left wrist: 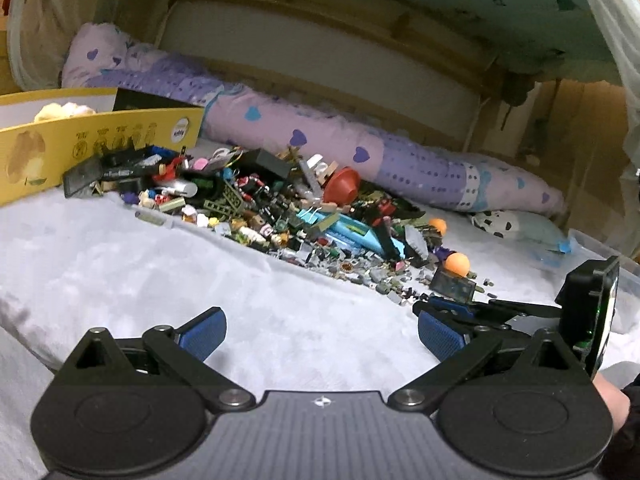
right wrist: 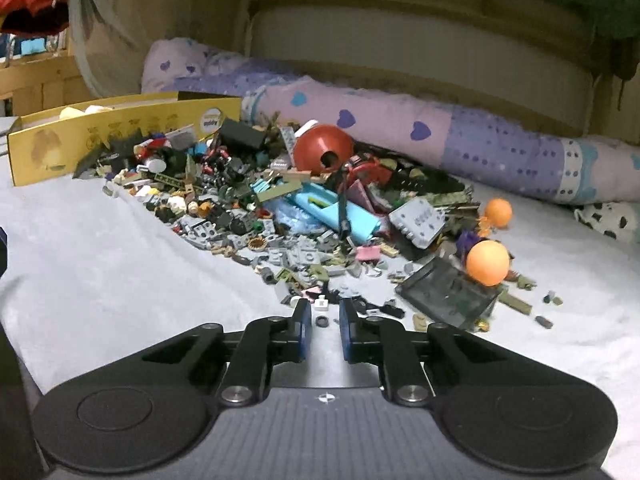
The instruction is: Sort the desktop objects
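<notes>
Left gripper [left wrist: 322, 332], in its own wrist view, is spread wide with nothing between its blue pads [left wrist: 202, 334], hovering over bare pale-grey blanket [left wrist: 120, 264] short of the heap. Ahead lies the pile of small toy bricks and parts [left wrist: 276, 216], the task's things, running diagonally from a yellow cardboard box [left wrist: 100, 140] at the far left down to two orange balls [left wrist: 458, 263] at the near right. At the right edge the other tool, the right gripper [left wrist: 452, 312], reaches in at the pile's near fringe. Behind the heap a lilac quilt with heart prints [left wrist: 360, 148] is rolled along a wooden bed frame [left wrist: 320, 28]; this is a bed, not a desk.

From the right wrist view, the right gripper [right wrist: 325, 312] has its jaws drawn close but not closed, straddling a small white brick [right wrist: 321, 303] and a tiny dark ring [right wrist: 321, 321] at the pile's near edge. I judge this the picking step: closing on one loose piece. The next move calls for squeezing cleanly on that one piece without dragging its neighbours, then carrying it, perhaps to the yellow cardboard box [right wrist: 80, 140]. A red dome-shaped piece [right wrist: 320, 148], a light-blue case [right wrist: 340, 212] and a smoky clear box [right wrist: 452, 292] beside an orange ball [right wrist: 488, 260] sit further in. Soft blanket may let small pieces sink.
</notes>
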Motion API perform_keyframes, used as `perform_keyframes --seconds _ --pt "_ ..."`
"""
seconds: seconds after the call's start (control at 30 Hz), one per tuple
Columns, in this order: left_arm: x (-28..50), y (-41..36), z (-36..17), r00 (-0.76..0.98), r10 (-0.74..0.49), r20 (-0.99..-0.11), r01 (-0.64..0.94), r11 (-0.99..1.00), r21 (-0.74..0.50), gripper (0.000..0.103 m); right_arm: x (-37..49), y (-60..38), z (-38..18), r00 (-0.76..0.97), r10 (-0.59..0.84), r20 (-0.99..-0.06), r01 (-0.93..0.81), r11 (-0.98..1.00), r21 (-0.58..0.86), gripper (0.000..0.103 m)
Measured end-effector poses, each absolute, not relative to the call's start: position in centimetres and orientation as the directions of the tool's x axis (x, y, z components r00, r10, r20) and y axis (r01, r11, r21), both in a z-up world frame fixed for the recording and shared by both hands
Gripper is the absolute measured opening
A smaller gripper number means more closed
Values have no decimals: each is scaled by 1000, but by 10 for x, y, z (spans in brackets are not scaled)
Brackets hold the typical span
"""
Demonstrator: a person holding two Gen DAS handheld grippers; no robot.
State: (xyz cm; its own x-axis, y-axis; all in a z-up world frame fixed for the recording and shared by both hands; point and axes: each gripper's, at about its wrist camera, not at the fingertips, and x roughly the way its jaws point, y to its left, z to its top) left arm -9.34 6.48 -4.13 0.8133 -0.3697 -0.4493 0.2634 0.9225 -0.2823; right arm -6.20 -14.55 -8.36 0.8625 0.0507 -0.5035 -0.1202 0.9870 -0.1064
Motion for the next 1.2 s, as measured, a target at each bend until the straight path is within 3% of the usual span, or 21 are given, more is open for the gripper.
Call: perform_keyframes --seconds 0.4,0.47,0.5,0.57,0.63,0.73,0.87,1.0,1.1,1.2 --pt "-89 50 -39 803 -403 -439 323 914 -247 103 -51 -145 -91 836 41 -547 -107 990 -90 16" --pt "-90 45 -35 810 -409 -420 347 912 -220 100 -52 -146 -91 837 48 -546 -113 990 -86 11" --pt "-90 41 -33 812 -413 -412 362 911 -199 95 -53 -146 -91 837 54 -545 -116 990 -79 9" --pt "-90 31 -29 817 -414 -402 400 908 -124 74 -55 -147 -90 840 55 -539 -114 991 -76 8" --pt "-88 16 -29 812 -425 -399 449 893 -37 47 -61 -145 -86 848 52 -527 -111 991 -80 8" --pt "-81 -4 -35 805 -442 -395 501 863 55 34 -70 -147 -75 866 47 -497 -106 990 -90 8" --pt "-65 -35 -48 781 -478 -401 567 813 136 29 -76 -162 -61 876 49 -480 -89 994 -60 8" --pt "-42 -65 -67 727 -519 -450 636 756 157 15 -81 -169 -52 891 51 -451 -83 995 -52 8" --pt "-24 -79 -81 706 -502 -500 633 764 126 14 -84 -173 -48 894 48 -445 -82 995 -56 8" --pt "-13 -82 -91 722 -468 -510 595 796 111 21 -85 -179 -49 891 47 -452 -75 996 -44 8"
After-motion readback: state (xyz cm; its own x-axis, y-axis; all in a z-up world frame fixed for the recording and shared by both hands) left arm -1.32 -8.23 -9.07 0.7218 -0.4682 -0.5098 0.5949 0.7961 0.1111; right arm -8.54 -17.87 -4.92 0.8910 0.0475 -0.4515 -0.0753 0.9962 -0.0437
